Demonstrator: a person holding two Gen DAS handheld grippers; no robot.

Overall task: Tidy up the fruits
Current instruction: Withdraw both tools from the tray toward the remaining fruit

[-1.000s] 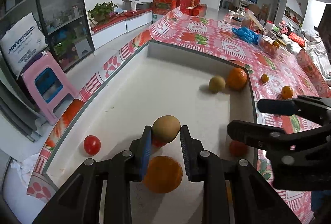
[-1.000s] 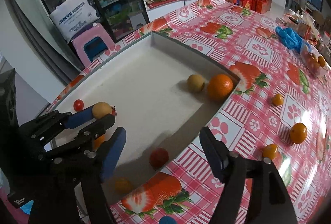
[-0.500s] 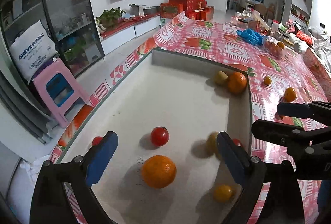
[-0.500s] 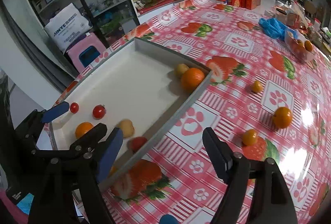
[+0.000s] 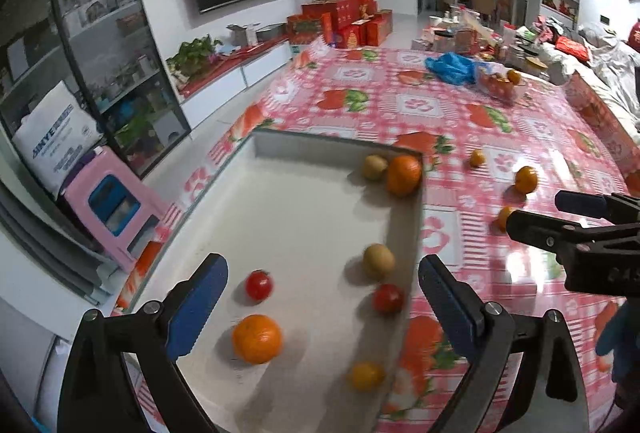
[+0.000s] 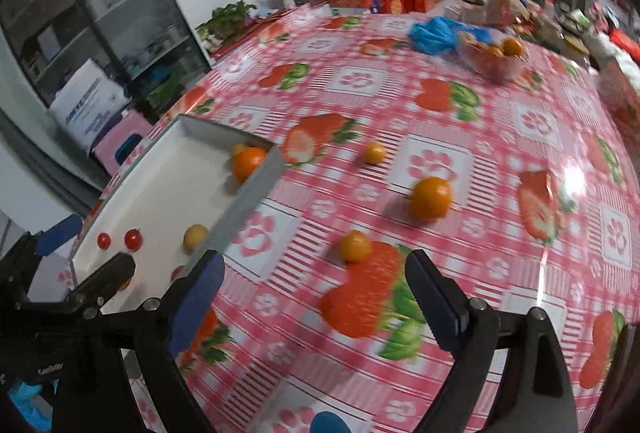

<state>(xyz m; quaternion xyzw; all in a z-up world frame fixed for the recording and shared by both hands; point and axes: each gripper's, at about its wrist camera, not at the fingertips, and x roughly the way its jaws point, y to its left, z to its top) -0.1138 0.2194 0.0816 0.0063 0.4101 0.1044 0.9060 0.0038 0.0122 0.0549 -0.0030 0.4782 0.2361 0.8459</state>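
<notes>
A white tray [image 5: 304,209] on the table holds an orange [image 5: 257,338], two tomatoes [image 5: 259,285], two kiwis [image 5: 378,261], a second orange [image 5: 404,174] and a small yellow fruit [image 5: 365,376]. My left gripper [image 5: 320,313] is open and empty above the tray's near end. My right gripper [image 6: 316,309] is open and empty over the tablecloth, right of the tray [image 6: 168,201]. Loose on the cloth lie an orange [image 6: 430,198] and two small yellow-orange fruits [image 6: 354,246], the nearest just ahead of the right gripper.
The table has a red strawberry-print cloth [image 6: 480,105]. A blue bag [image 6: 436,33] and a clear bag of fruit [image 6: 492,57] lie at the far side. A pink stool [image 5: 112,201] stands on the floor to the left.
My left gripper opened and let go of a kiwi, which rolled to the tray's right wall. Both grippers rose and drew back. The right gripper swung right, over the tablecloth.
</notes>
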